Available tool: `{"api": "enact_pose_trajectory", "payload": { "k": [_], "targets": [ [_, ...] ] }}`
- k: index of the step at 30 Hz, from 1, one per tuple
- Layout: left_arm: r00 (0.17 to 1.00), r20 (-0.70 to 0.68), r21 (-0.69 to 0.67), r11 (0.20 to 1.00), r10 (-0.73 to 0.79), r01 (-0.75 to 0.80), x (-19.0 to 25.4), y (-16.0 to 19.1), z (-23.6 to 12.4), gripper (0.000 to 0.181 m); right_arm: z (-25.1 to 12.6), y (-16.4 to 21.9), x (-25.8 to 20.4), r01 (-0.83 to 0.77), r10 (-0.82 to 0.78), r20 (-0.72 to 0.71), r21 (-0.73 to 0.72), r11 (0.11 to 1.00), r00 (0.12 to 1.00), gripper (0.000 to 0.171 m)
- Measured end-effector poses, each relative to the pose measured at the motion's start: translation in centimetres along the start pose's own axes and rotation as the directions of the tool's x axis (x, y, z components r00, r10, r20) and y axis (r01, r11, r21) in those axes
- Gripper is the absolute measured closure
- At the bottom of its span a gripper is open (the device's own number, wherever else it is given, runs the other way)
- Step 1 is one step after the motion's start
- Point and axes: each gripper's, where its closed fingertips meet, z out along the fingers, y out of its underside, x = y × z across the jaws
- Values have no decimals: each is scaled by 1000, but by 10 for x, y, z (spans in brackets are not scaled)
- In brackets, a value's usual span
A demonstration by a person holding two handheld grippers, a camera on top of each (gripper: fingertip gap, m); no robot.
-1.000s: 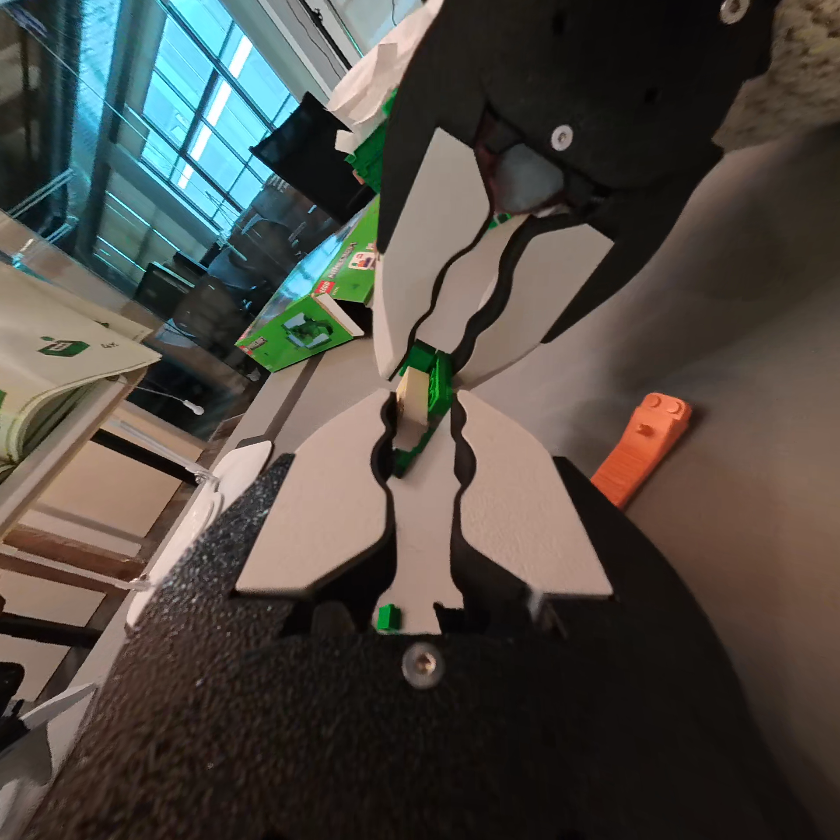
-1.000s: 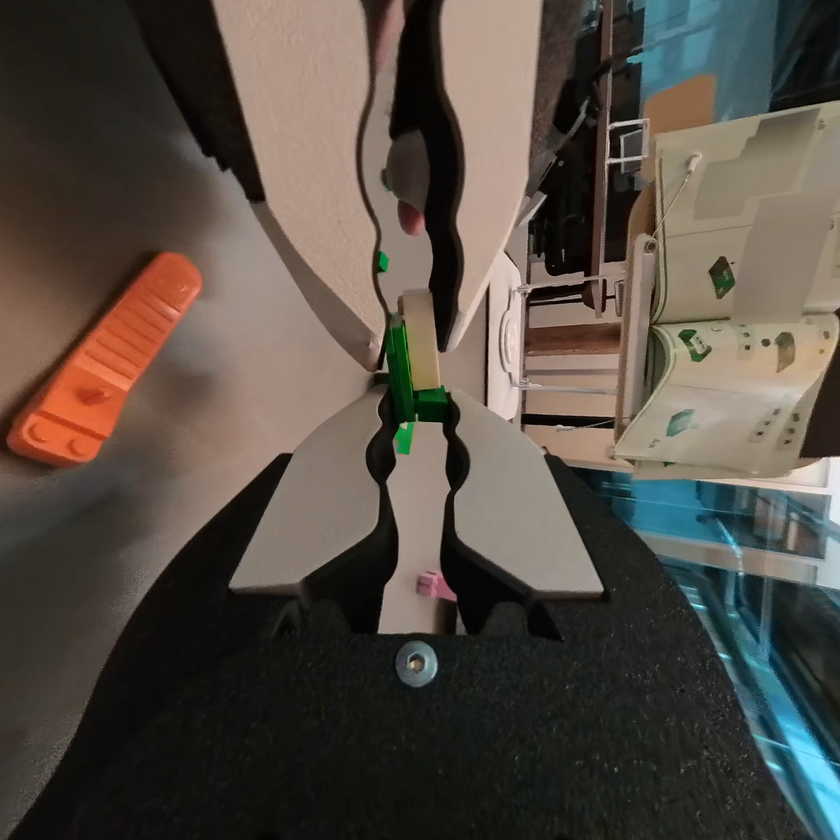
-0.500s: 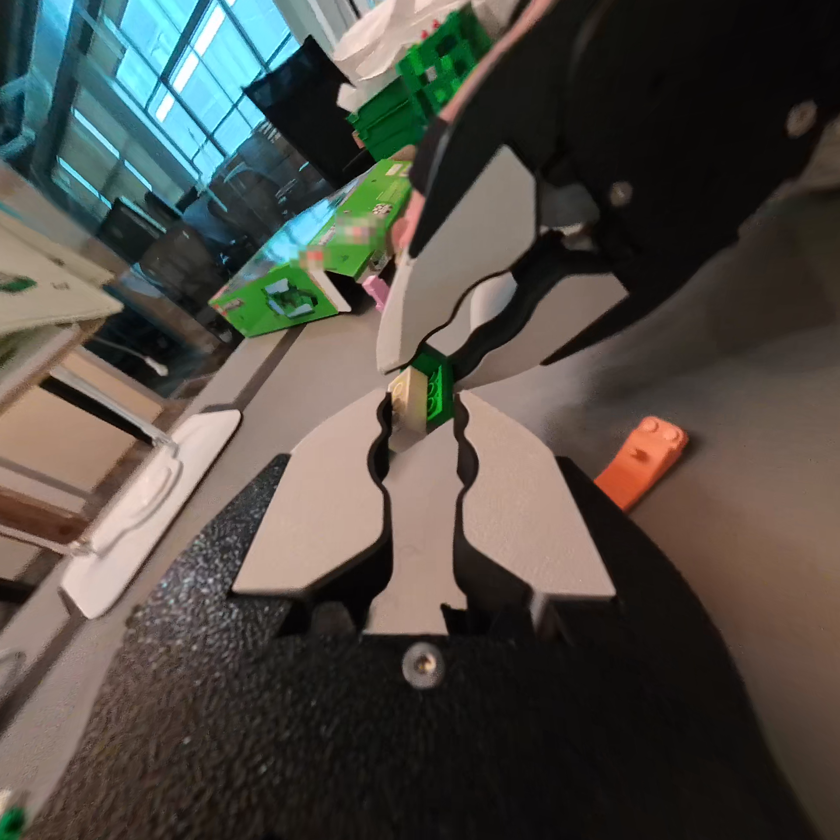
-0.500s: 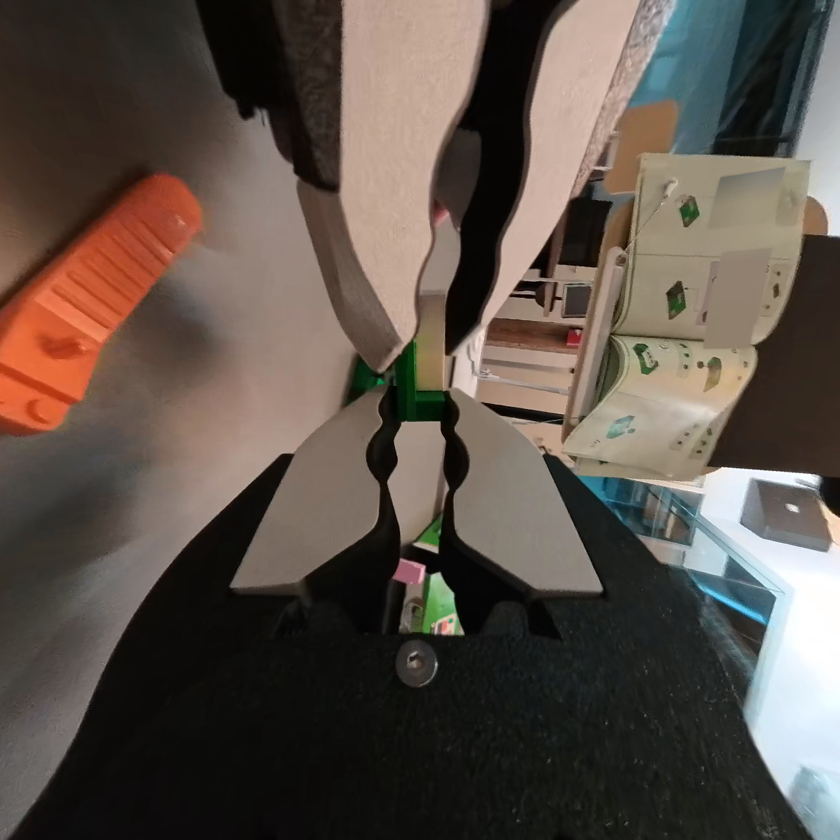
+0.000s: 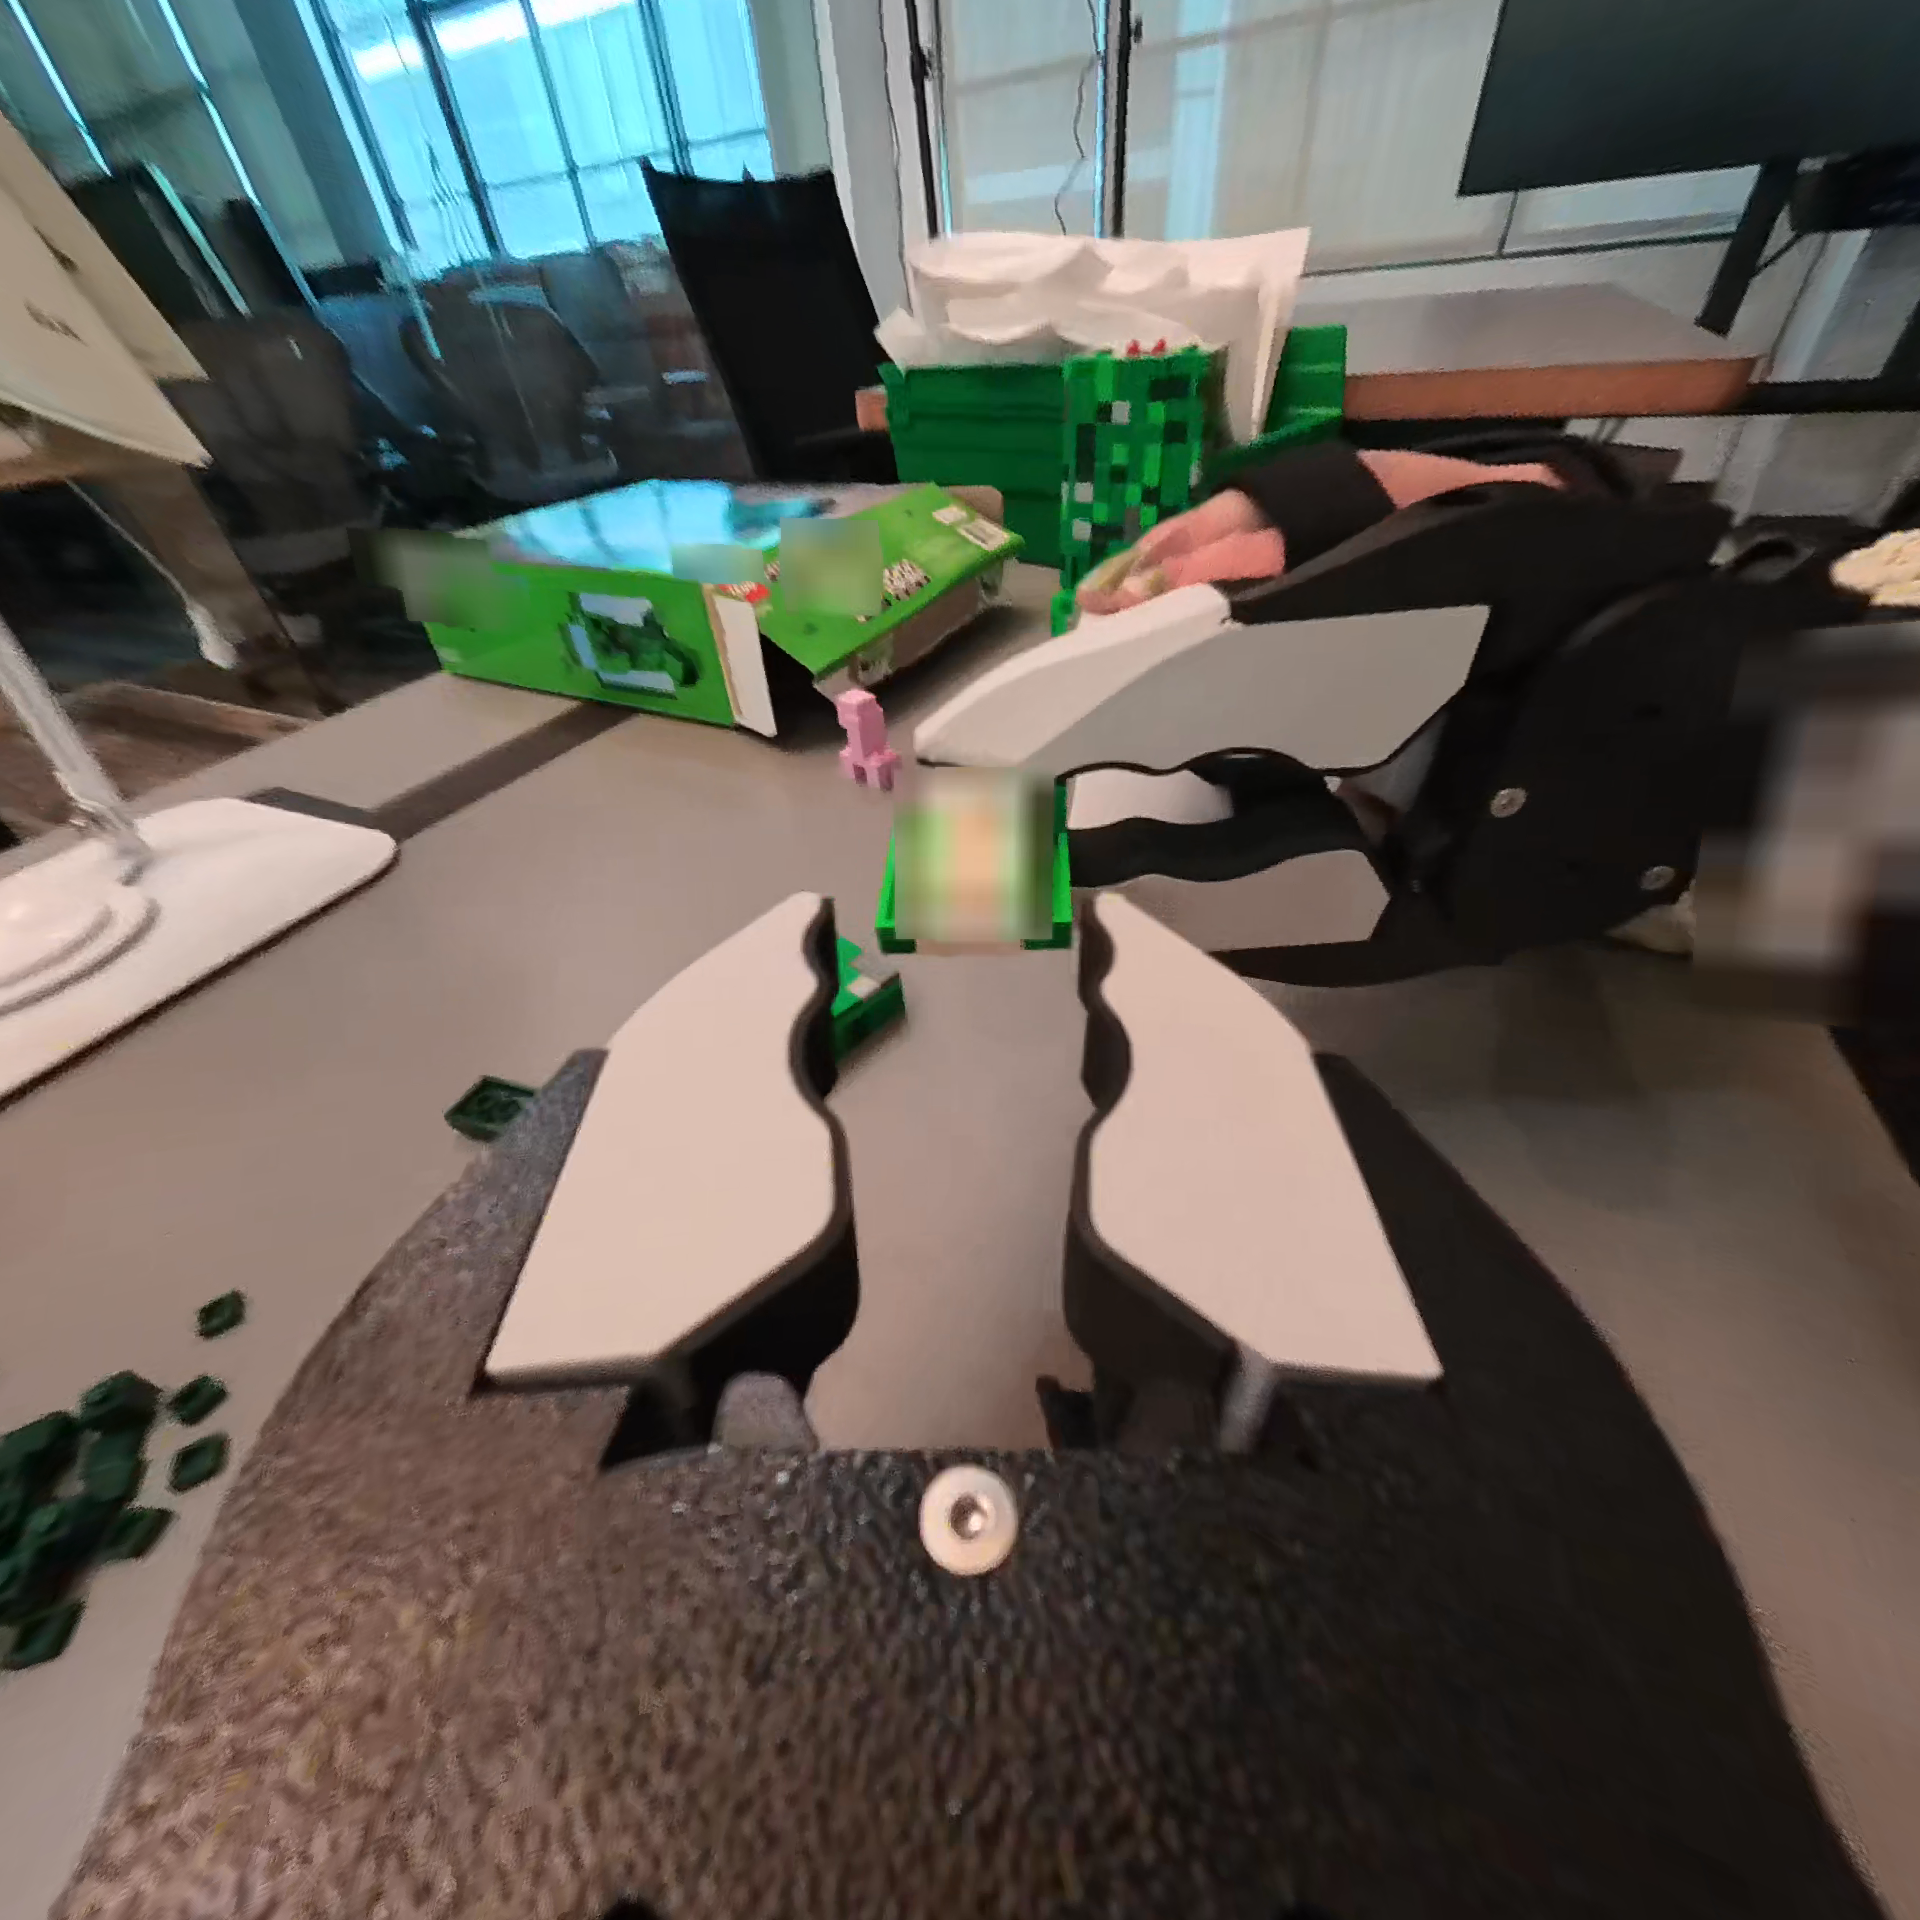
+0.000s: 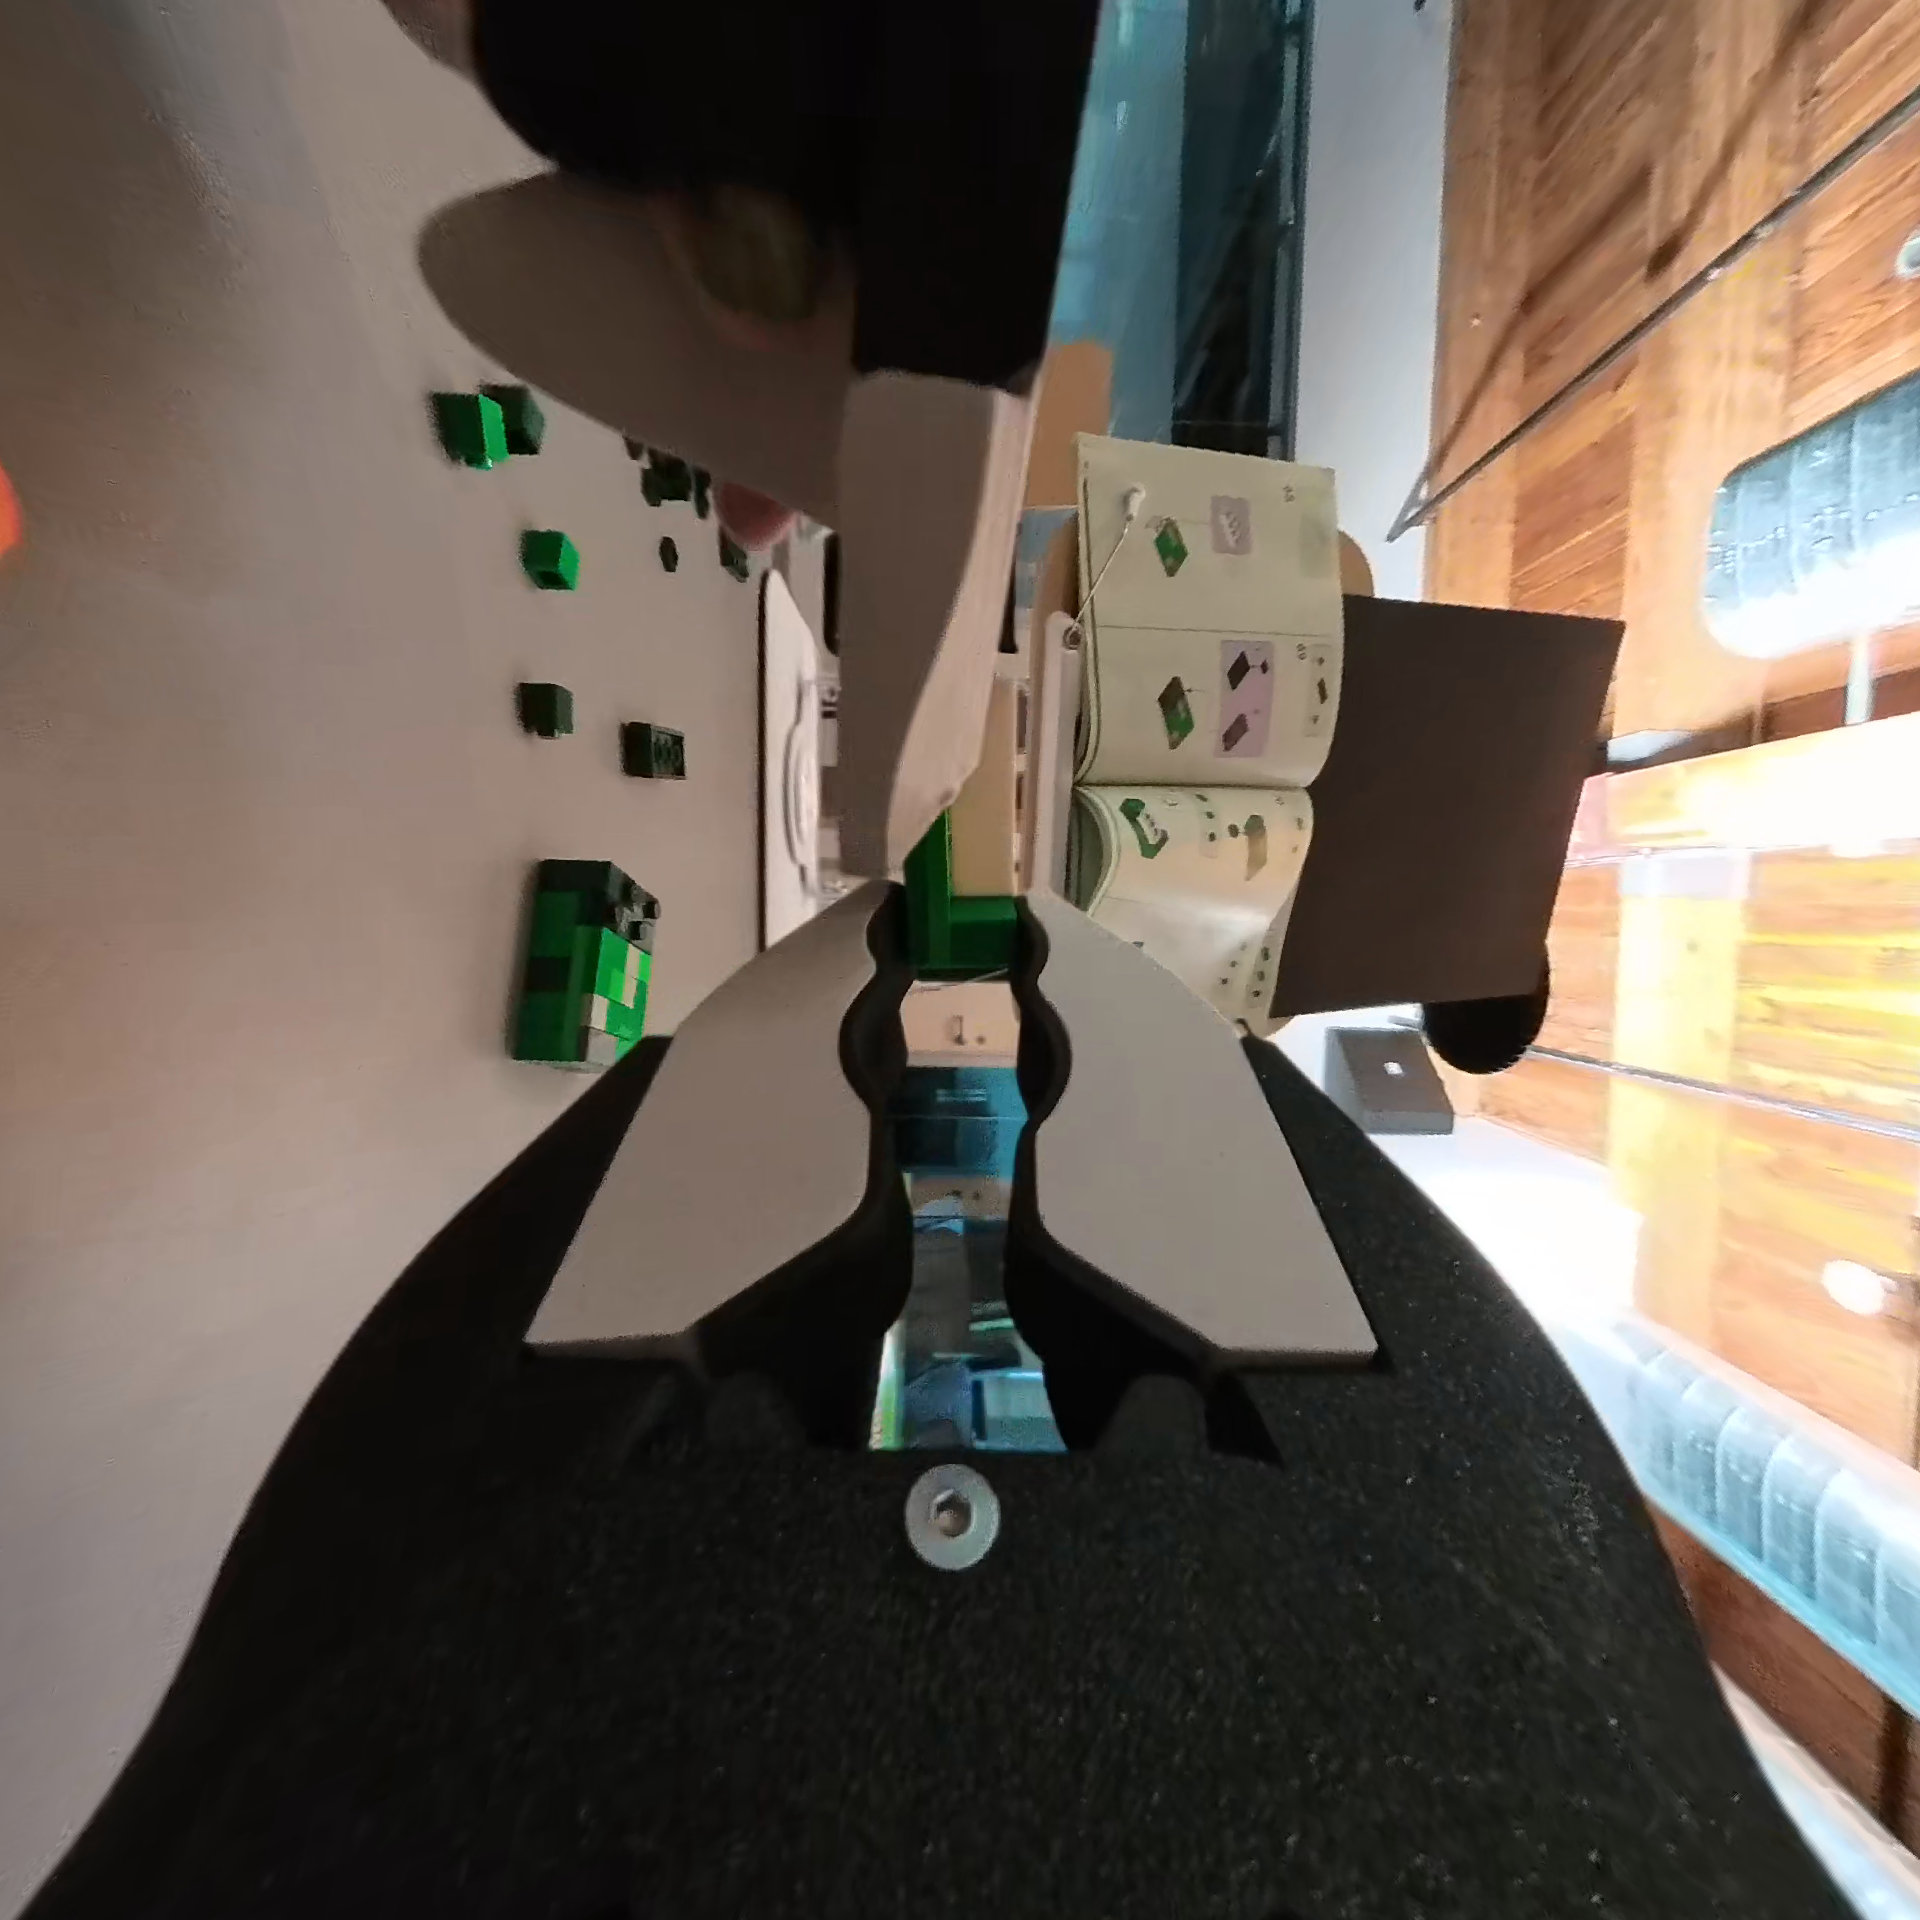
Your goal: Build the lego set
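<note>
The left tongs (image 5: pixel 956 966) stand apart with nothing between the white fingers, poised above the grey desk (image 5: pixel 312 1122). Just ahead of their tips hangs the small green and tan lego assembly (image 5: pixel 977 873), most of its face covered by a mosaic patch, so its studs and layers cannot be made out there. The right tongs (image 6: pixel 956 914) are clamped on that assembly (image 6: pixel 961 909); in the right wrist view only a green L-shaped edge and a tan slab show, the rest hidden behind the left tongs' white finger, which crosses the upper frame. A small green and grey piece (image 5: pixel 868 992) lies half concealed behind the left finger tip. Dark green loose bricks (image 5: pixel 83 1475) are cut off at the frame's left edge and blurred. Farther back sit a pink figure (image 5: pixel 868 743), an opened green box (image 5: pixel 717 613) and a tall green pixel-patterned model (image 5: pixel 1127 457), its base hidden by the right-hand tool. In the right wrist view a green block build (image 6: pixel 587 961) lies on the desk, and an instruction booklet (image 6: pixel 1195 727) stands open, its pages too small to read.
</note>
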Motion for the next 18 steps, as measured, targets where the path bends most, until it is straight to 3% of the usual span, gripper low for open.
{"api": "enact_pose_trajectory", "payload": {
  "k": [5,8,16,17,18],
  "targets": [
    [1000,-4,0,1000,-13,13,0,0,0,131,-1,-3,2,39,-39,-23,10,999,999,154],
    [1000,-8,17,1000,15,-15,4,-2,0,144,-1,-4,2,47,-47,-24,13,999,999,154],
    [997,14,33,996,79,-79,1,-5,-2,145,-1,-8,6,33,-32,-60,28,999,998,154],
    [994,35,34,994,104,-106,-1,-6,-3,145,-2,-8,6,9,-6,-63,36,999,998,153],
    [988,61,33,989,143,-145,-4,-6,-4,145,-1,-5,4,-26,28,-52,36,999,998,142]
  ]
}}
